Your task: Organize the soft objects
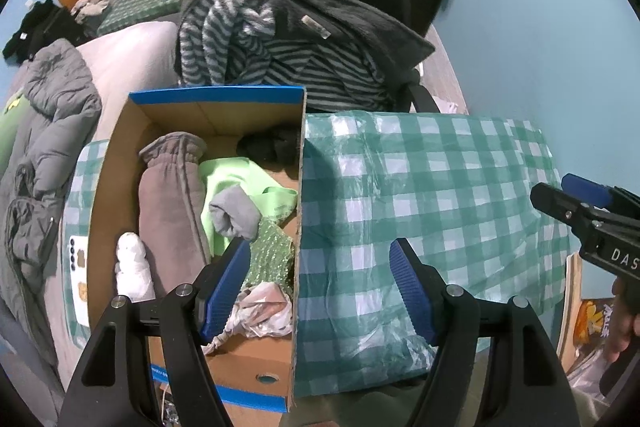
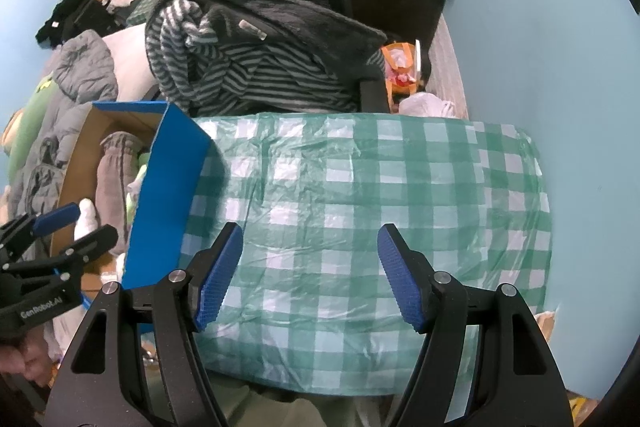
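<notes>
Cardboard box (image 1: 192, 131) stands at the left end of the checked tablecloth (image 1: 420, 179), holding a brown garment (image 1: 168, 203), green cloth (image 1: 236, 179), grey sock (image 1: 234, 213) and white sock (image 1: 132, 263). Left gripper (image 1: 320, 287) hangs over the box's right wall, jaws wide, empty. Right gripper (image 2: 310, 273), beside the box over bare cloth, jaws wide, empty.

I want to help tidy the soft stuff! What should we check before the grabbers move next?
1. Left gripper open, nothing held: ok.
2. Right gripper open, nothing held: ok.
3. Cardboard box open on top: ok.
4. Soft things already inside, like the green cloth and grey sock: ok.
5. Soft things left on the checked tablecloth: none seen.
6. Room left in the box: cannot tell.
</notes>
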Demonstrator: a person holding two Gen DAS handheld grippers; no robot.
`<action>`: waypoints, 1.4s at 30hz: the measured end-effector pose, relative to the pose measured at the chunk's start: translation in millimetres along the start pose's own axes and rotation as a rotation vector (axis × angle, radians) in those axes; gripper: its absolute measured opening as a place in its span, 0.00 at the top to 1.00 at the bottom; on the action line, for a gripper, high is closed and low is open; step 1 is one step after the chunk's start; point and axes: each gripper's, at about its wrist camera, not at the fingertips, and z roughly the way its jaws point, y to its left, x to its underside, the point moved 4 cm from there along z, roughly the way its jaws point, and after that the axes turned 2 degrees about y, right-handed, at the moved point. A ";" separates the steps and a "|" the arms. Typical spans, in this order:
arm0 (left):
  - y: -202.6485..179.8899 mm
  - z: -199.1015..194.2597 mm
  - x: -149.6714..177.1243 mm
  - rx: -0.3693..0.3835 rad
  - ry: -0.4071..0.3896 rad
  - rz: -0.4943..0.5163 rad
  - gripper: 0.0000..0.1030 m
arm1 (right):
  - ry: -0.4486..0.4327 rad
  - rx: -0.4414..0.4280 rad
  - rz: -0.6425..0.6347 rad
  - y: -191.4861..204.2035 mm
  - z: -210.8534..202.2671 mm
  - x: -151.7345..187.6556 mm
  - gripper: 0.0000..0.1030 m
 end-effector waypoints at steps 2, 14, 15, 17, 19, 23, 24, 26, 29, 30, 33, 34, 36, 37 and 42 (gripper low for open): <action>1.4 -2.8 0.8 0.000 -0.003 -0.015 0.29 | -0.004 0.005 -0.014 1.3 -1.8 -0.7 0.31; 4.9 -7.3 4.2 -0.019 -0.015 -0.043 0.29 | -0.023 -0.001 -0.051 6.5 -8.3 -7.5 0.31; 5.3 -7.7 4.2 -0.022 -0.017 -0.043 0.29 | -0.025 -0.002 -0.051 6.7 -8.5 -7.5 0.31; 6.5 -7.9 4.2 -0.028 -0.018 -0.043 0.29 | -0.026 -0.005 -0.056 8.7 -8.8 -8.6 0.31; 7.9 -8.8 4.5 -0.030 -0.021 -0.046 0.29 | -0.029 -0.011 -0.062 11.4 -9.3 -9.9 0.31; 11.2 -10.7 4.1 -0.031 -0.026 -0.055 0.29 | -0.030 -0.015 -0.070 14.8 -9.1 -11.2 0.31; 12.0 -11.1 4.0 -0.032 -0.027 -0.055 0.29 | -0.031 -0.016 -0.072 15.9 -9.2 -11.4 0.31; 13.1 -11.5 3.9 -0.034 -0.028 -0.055 0.29 | -0.031 -0.017 -0.074 17.2 -9.7 -11.8 0.31; 14.5 -12.4 4.1 -0.036 -0.031 -0.057 0.29 | -0.032 -0.019 -0.078 19.4 -9.8 -12.0 0.31; 15.3 -13.0 4.7 -0.036 -0.031 -0.057 0.29 | -0.033 -0.021 -0.078 19.2 -9.9 -12.1 0.31; 15.5 -13.1 4.7 -0.035 -0.031 -0.057 0.29 | -0.034 -0.023 -0.079 20.9 -10.0 -12.3 0.31; 15.5 -13.1 4.8 -0.035 -0.030 -0.057 0.29 | -0.034 -0.023 -0.080 21.7 -10.0 -12.3 0.31; 15.7 -13.4 5.0 -0.036 -0.032 -0.056 0.29 | -0.035 -0.022 -0.082 23.6 -10.4 -12.4 0.31; 15.7 -13.4 5.0 -0.036 -0.031 -0.055 0.29 | -0.034 -0.023 -0.081 23.7 -10.4 -12.4 0.31; 19.2 -15.7 5.0 -0.035 -0.037 -0.056 0.29 | -0.037 -0.024 -0.082 25.2 -11.7 -12.3 0.31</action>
